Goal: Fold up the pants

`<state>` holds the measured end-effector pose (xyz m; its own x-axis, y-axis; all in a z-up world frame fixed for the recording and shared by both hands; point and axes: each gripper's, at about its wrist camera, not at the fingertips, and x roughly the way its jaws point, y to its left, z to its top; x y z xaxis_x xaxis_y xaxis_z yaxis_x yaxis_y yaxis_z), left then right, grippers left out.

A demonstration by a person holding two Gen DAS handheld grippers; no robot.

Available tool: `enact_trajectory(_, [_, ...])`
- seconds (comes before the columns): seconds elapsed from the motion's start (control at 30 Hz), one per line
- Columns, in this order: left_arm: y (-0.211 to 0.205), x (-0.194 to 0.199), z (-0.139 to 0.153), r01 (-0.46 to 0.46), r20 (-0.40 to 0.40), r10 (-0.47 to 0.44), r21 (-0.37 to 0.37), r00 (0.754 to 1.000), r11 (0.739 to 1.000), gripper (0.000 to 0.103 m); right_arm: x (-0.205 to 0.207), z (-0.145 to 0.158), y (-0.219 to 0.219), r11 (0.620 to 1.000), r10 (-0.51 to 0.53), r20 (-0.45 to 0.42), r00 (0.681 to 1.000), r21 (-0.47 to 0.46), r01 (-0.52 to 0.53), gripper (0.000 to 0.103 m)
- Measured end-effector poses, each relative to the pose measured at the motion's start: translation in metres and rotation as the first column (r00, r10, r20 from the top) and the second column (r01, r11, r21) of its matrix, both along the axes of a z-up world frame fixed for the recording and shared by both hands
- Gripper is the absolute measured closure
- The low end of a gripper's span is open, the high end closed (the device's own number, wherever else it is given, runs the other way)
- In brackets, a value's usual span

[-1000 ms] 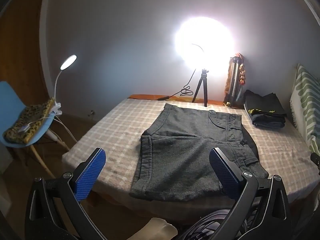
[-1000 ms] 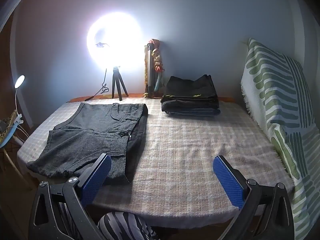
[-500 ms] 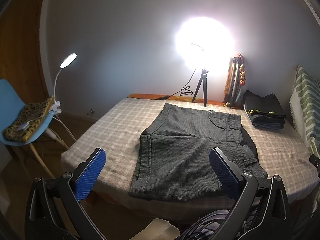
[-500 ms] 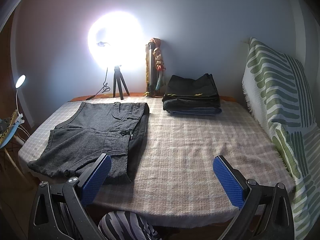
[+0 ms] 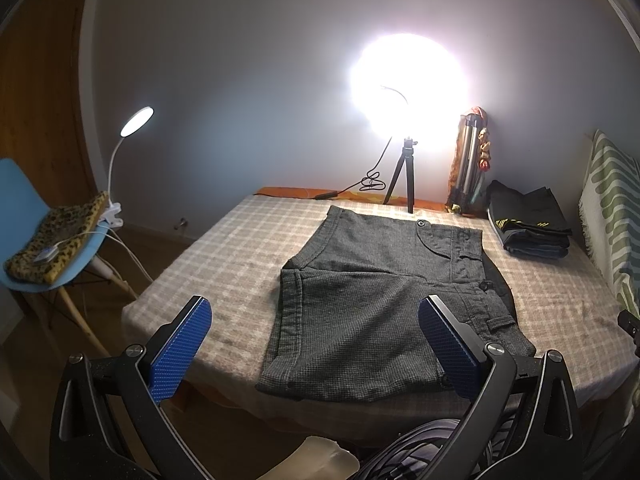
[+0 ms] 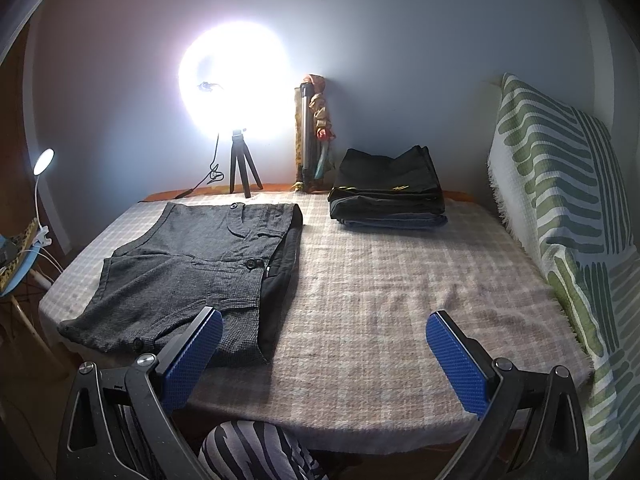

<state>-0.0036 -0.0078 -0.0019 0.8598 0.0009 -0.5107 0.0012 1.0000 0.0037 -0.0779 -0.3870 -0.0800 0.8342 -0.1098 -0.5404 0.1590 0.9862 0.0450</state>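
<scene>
Dark grey shorts [image 5: 384, 304] lie flat on the checked bedspread [image 5: 232, 256], folded lengthwise with one leg over the other, hems toward me. They also show in the right wrist view [image 6: 192, 272] at the left of the bed. My left gripper [image 5: 316, 340] is open and empty, held above the bed's near edge in front of the hems. My right gripper [image 6: 326, 344] is open and empty, held over the bare bedspread [image 6: 400, 300] to the right of the shorts.
A stack of folded dark clothes [image 6: 388, 200] sits at the back right. A ring light on a tripod [image 5: 404, 184] and a folded tripod [image 5: 468, 160] stand at the back wall. A striped cushion [image 6: 560, 208] leans at right. A blue chair [image 5: 48, 248] with a clip lamp stands left.
Both grippers have stayed open and drifted only slightly; the view has shifted a little. The shorts have not moved.
</scene>
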Motion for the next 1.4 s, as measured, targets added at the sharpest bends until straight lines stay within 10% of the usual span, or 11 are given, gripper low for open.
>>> enact_trajectory(1.4, [-0.0023,0.0041,0.0009,0.018,-0.014,-0.018,0.01,1.0,1.0,0.0,0.0031,0.0009,0.0048,1.0,0.027,-0.01,1.0,-0.002,-0.027,0.0])
